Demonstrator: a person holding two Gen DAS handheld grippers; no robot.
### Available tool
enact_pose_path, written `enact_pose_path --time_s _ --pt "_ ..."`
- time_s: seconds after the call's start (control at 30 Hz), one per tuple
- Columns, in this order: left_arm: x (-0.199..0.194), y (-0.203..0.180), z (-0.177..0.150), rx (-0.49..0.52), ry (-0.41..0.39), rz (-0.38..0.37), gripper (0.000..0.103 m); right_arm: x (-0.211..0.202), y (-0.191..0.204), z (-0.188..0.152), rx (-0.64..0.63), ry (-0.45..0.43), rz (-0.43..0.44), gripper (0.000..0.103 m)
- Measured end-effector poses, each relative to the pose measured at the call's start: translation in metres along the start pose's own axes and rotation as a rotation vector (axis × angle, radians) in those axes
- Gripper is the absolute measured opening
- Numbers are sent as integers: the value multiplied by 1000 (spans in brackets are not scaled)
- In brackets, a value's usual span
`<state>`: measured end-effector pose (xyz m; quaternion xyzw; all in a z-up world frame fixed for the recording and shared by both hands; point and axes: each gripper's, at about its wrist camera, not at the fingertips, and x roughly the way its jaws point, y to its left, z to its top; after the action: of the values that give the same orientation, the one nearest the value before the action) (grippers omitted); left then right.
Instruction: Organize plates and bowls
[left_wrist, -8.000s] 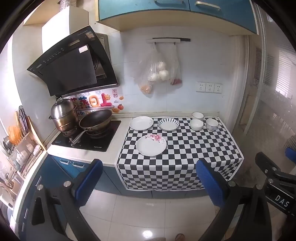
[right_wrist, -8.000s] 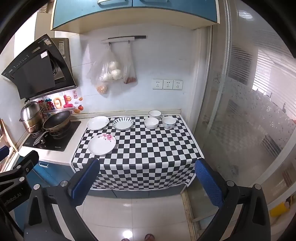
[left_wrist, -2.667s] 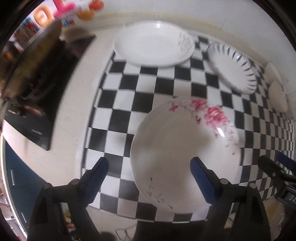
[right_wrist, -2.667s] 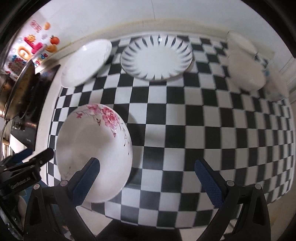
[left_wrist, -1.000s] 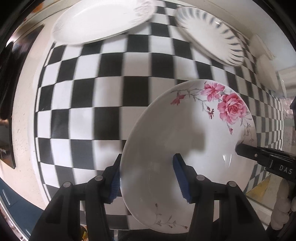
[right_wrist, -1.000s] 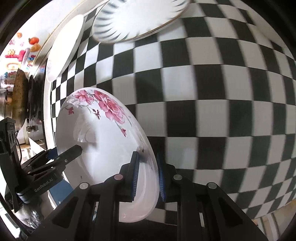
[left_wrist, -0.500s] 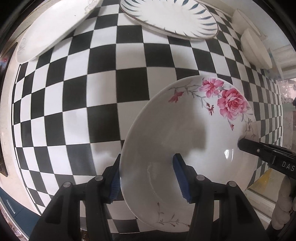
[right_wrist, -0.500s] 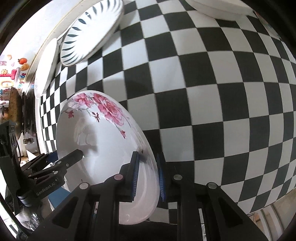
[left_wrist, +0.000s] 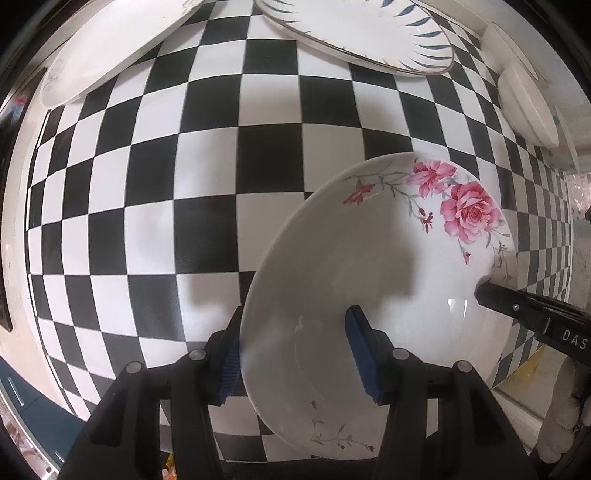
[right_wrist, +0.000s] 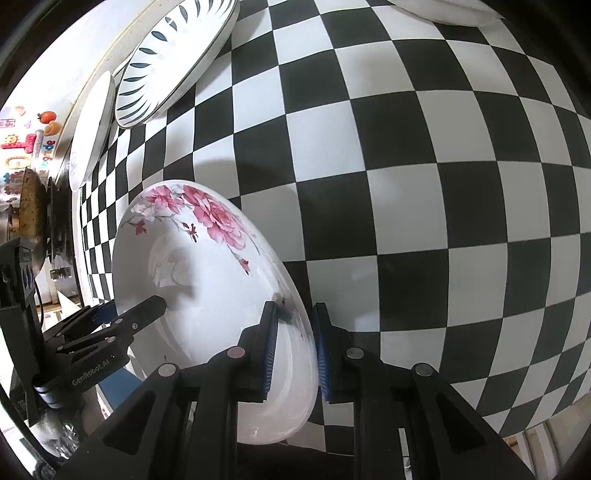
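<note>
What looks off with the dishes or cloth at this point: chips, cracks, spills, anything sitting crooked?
Nothing stands out. The rose plate shows no visible damage, its rim pinched by the left gripper and the right gripper. The blue-leaf plate, the plain white plate and the checkered cloth look unspilled and orderly.

Black-and-white checkered cloth (left_wrist: 207, 155) covers the counter (colourful stickers (right_wrist: 22, 147) behind).

Both views are bright and evenly lit, with strong fisheye bending and a black vignette at the rim. Soft shadows fall on the checkered cloth (left_wrist: 207, 155) toward nine o'clock of the rose plate (left_wrist: 369, 280). Small glints mark its glaze; edges blur slightly.
</note>
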<state>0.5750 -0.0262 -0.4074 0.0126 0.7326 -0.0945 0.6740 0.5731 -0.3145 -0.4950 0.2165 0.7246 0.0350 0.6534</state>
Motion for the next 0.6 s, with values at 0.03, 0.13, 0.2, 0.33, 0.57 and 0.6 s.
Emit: enact_pose_path --time_s 0.03,0.13,0.2,0.33,0.57,0.6 --pt "-4 0 -1 -12 -9 7 51 -3 -1 0 1 0 4 21" --pt "-30 7 -11 -56 -67 13 51 -24 -1 0 -23 -35 -8 21" --pt "-60 24 -13 -86 -130 10 51 -44 3 2 -44 -65 -1 21" --pt "-116 49 -13 -138 -248 10 51 -89 28 12 -115 -124 30 23" --pt "-146 98 9 -225 -330 16 51 -117 111 62 -202 -185 136 60" --pt "-144 109 16 -239 -326 12 51 -115 123 70 -210 -195 142 60"
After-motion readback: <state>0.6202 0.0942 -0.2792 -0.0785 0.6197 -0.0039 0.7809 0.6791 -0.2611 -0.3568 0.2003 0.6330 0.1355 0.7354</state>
